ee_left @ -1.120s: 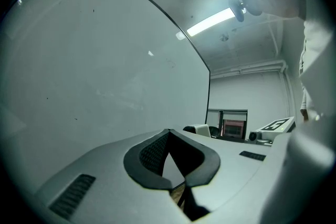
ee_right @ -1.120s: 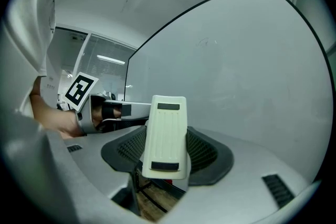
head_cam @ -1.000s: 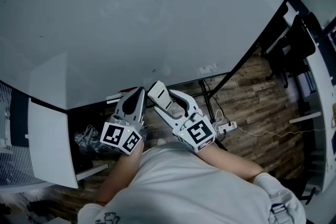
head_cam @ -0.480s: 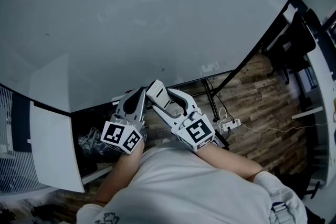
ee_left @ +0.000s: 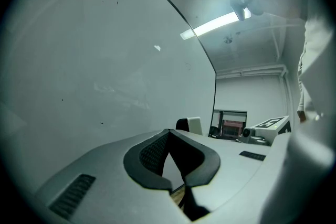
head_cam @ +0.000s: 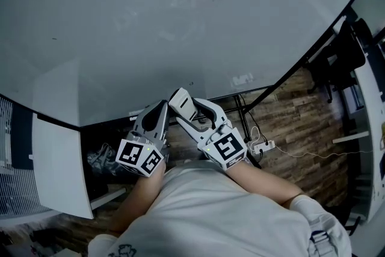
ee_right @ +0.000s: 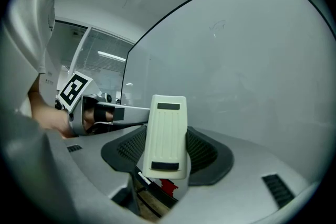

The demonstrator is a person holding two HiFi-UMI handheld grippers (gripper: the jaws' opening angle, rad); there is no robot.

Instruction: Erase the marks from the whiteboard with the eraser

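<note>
Your right gripper (ee_right: 167, 139) barely shifted since before, clamping the eraser (ee_right: 166, 128), left gripper (ee_left: 168, 134) closed empty beside it, at the whiteboard's (head_cam: 150, 21) near edge.

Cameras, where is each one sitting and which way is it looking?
Head view: on the person's head, looking down at the whiteboard; left gripper and right gripper show.
Left gripper view: on that gripper, facing the whiteboard past its shut fingers.
Right gripper view: on that gripper; its fingers hold the eraser.
All three share the whiteboard.
</note>
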